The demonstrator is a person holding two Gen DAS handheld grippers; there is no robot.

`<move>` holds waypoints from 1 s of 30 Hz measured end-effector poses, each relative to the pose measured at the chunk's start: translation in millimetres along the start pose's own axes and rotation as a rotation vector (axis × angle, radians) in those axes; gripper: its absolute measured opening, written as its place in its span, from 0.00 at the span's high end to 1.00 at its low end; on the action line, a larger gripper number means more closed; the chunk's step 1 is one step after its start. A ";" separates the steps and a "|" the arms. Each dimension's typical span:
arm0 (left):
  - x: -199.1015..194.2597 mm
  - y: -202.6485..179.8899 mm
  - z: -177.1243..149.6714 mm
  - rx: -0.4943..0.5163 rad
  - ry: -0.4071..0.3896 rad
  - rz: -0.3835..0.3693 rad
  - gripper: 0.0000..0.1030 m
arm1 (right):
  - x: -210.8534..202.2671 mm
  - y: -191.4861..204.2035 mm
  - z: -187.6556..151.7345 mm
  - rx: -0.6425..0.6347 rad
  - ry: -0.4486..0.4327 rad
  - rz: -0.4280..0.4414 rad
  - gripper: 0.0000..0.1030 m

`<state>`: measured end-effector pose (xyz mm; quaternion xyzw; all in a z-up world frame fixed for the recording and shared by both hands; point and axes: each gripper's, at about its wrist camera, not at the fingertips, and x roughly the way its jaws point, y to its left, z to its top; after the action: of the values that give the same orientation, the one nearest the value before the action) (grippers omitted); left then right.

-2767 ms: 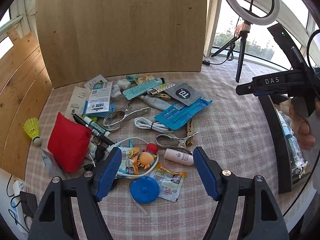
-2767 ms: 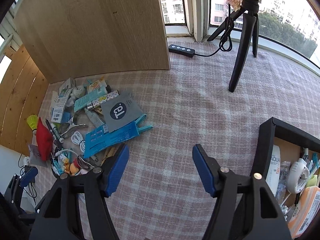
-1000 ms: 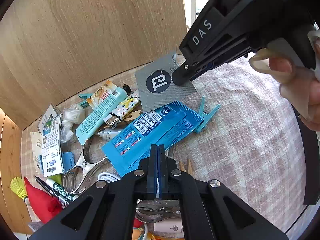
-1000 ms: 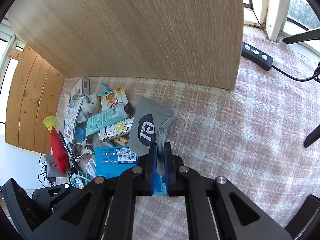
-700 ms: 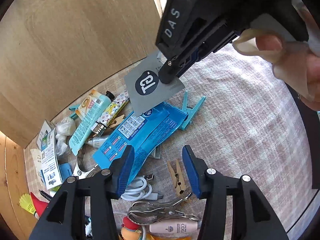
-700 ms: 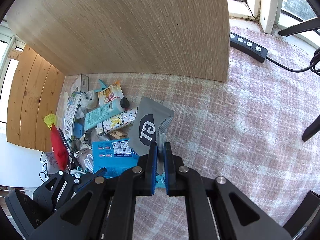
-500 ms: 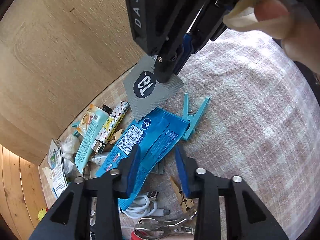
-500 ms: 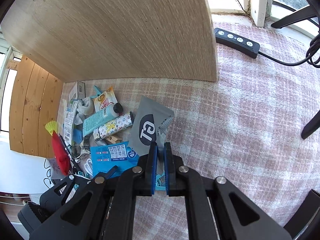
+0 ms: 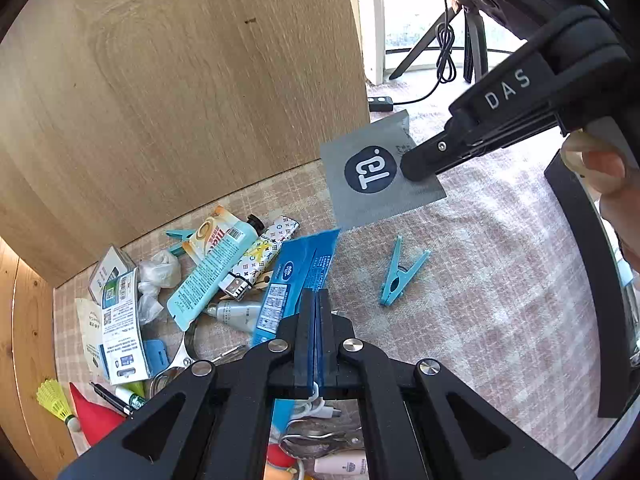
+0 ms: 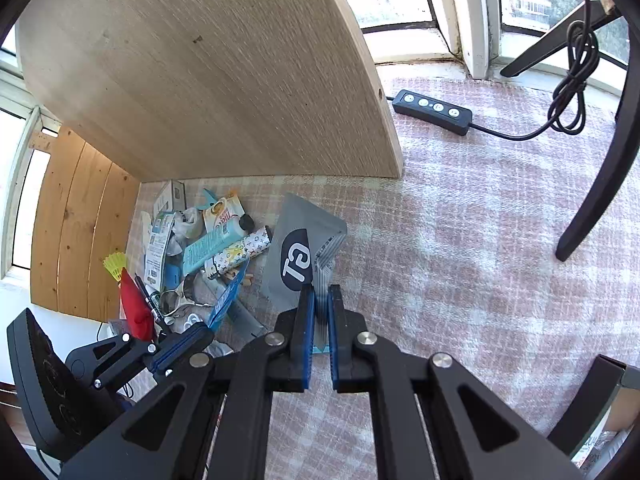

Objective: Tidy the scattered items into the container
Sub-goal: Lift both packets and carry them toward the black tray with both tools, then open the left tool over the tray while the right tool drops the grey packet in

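My left gripper (image 9: 316, 308) is shut on the lower end of a long blue packet (image 9: 296, 276), whose other end slants up over the pile. In the right wrist view the same gripper (image 10: 200, 332) holds the blue packet (image 10: 228, 300) clear of the clutter. My right gripper (image 10: 319, 300) is shut on a corner of a grey sachet (image 10: 300, 248) with a round dark logo. From the left wrist view the sachet (image 9: 372, 176) hangs in the air from the right gripper (image 9: 416, 168). The black container's rim (image 9: 580, 240) runs along the right.
A teal clothespin (image 9: 400, 276) lies alone on the checked cloth. The pile at left holds a teal tube (image 9: 208, 272), a patterned lighter (image 9: 260, 256), leaflets, a red pouch (image 9: 92, 416) and a yellow shuttlecock (image 9: 54, 400). A wooden board (image 9: 180, 80) stands behind; a corded remote (image 10: 432, 112) and tripod legs lie beyond.
The left gripper opened, then shut on the blue packet and raised it. The right gripper carried the grey sachet up and to the right, off the pile.
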<state>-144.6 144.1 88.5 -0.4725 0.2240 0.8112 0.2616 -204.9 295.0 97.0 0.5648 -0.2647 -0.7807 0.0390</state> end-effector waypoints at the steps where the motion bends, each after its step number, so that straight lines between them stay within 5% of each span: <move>1: -8.7 -4.0 -1.4 -0.005 -0.010 -0.010 1.00 | -6.6 -0.4 -3.0 0.002 -0.007 0.002 0.94; 7: -5.9 -6.7 9.9 -0.014 -0.060 -0.043 1.00 | -58.3 -15.6 -24.9 0.017 -0.065 -0.016 0.94; 11: -45.4 -26.4 17.2 -0.023 -0.096 -0.109 1.00 | -106.1 -33.8 -50.4 0.038 -0.114 -0.040 0.94; 21: -96.4 -133.7 41.3 0.080 -0.194 -0.313 1.00 | -232.5 -124.1 -140.0 0.174 -0.263 -0.185 0.94; 30: -112.2 -223.6 59.9 0.158 -0.185 -0.498 1.00 | -289.0 -213.1 -219.1 0.359 -0.300 -0.308 0.94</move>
<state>5.5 327.4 188.7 -0.4151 0.1387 0.7417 0.5083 147.3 500.7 199.9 0.4742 -0.3124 -0.7930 -0.2206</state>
